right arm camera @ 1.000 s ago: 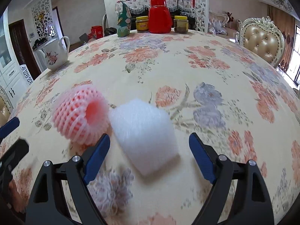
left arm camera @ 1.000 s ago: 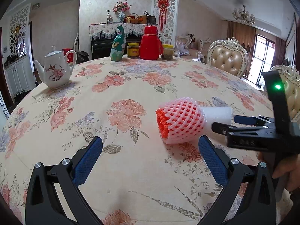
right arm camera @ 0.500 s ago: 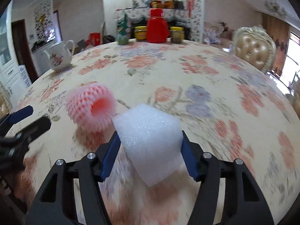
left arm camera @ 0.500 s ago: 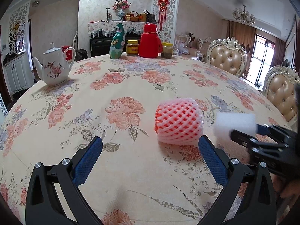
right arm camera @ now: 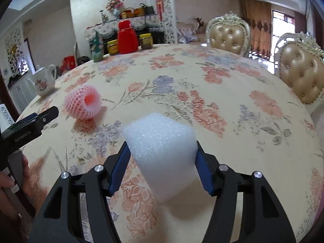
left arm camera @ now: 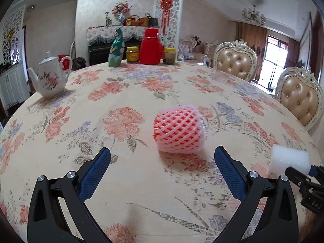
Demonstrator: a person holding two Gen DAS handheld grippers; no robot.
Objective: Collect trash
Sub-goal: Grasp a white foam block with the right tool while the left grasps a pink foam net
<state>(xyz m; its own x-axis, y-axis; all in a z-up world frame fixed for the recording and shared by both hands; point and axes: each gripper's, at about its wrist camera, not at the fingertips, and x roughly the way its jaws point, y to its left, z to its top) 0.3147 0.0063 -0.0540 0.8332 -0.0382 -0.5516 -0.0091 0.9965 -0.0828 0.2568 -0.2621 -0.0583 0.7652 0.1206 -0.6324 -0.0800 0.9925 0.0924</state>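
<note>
A pink foam fruit net [left arm camera: 179,129] lies on its side on the floral tablecloth [left arm camera: 121,93]; it also shows in the right wrist view [right arm camera: 83,102]. My left gripper [left arm camera: 162,172] is open and empty, just short of the net. My right gripper [right arm camera: 162,162] is shut on a white foam block [right arm camera: 162,149] and holds it above the table. The block [left arm camera: 289,160] and right gripper also show at the right edge of the left wrist view.
A white teapot [left arm camera: 50,77] stands at the far left. A green figurine [left arm camera: 116,50], a red thermos [left arm camera: 150,46] and two jars [left arm camera: 132,54] stand at the far edge. Two padded chairs [left arm camera: 235,60] stand at the right of the table.
My right gripper closed on the white foam block, lifted it and carried it right, away from the net. The left gripper stayed open, near the net.
</note>
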